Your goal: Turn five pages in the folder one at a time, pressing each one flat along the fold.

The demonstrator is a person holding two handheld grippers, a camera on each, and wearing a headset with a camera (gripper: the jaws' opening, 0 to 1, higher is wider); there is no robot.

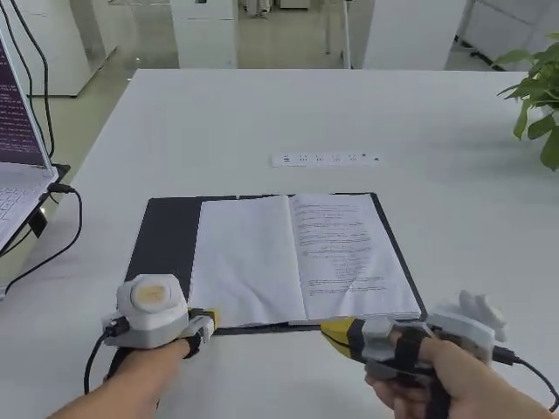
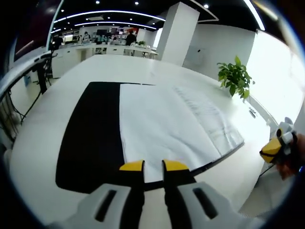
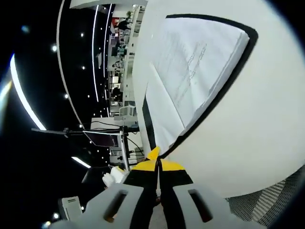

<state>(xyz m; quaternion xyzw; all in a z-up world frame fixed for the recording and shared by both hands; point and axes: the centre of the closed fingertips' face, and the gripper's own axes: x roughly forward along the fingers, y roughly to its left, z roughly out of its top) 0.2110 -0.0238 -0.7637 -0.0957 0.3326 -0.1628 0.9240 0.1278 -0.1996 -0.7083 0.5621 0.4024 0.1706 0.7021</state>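
Along the near edge of the folder [image 1: 166, 240], lying open on the white table [image 1: 262, 113], the left gripper [image 1: 208, 319] hovers with jaws slightly apart and empty while the right gripper [image 1: 336, 333], jaws closed on nothing, sits by the printed page [image 1: 345, 253], seemingly ready to lift it.

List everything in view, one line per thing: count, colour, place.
table: one, white, under everything
folder: one, black, open at the table's centre
pages: white, blank left of the fold, printed right of it
power strip: one, white, beyond the folder
laptop: one, silver with a purple screen, left edge
cables: black, beside the laptop
plant: one, green, far right
left gripper: grey with yellow tips, slightly open, at the folder's near left edge
right gripper: same colours, shut, at the folder's near right edge
hands: two, holding the grippers
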